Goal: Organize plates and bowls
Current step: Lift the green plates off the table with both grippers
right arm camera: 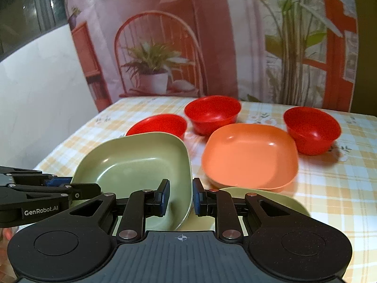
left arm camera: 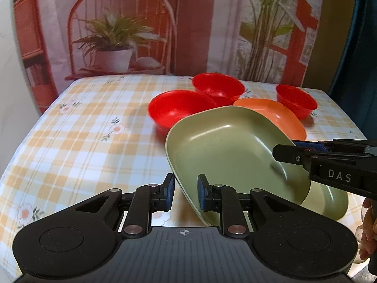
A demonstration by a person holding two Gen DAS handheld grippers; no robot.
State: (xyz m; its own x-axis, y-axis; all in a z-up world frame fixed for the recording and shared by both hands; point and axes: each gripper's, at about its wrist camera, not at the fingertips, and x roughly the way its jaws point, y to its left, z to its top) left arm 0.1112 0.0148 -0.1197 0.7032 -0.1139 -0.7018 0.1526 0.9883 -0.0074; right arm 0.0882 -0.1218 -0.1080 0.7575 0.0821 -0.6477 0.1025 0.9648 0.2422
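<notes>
Gripping the near-left rim of the green plate (left arm camera: 226, 146), your left gripper (left arm camera: 186, 194) has its blue pads narrowed onto that edge. Your right gripper (right arm camera: 181, 197) pinches the opposite rim in the same way — so you hold the plate between both, tilted and lifted off the tabletop (left arm camera: 82, 129). In the left wrist view the right gripper reaches in from the right edge, and part of your hand (left arm camera: 368, 231) shows below it.

Directly under the raised plate a second green plate (right arm camera: 278, 198) lies on the checked cloth, mostly hidden by the one you hold. Just beyond sits the orange plate (right arm camera: 249, 155), flat on the tabletop. Three red bowls stand behind it — a left bowl (right arm camera: 160, 125) partly hidden behind the lifted plate, a middle bowl (right arm camera: 212, 113) farthest back, and a right bowl (right arm camera: 312, 129) just beside the orange plate's far corner.

A printed backdrop (right arm camera: 165, 59) showing a chair and potted plants hangs behind the tabletop.
</notes>
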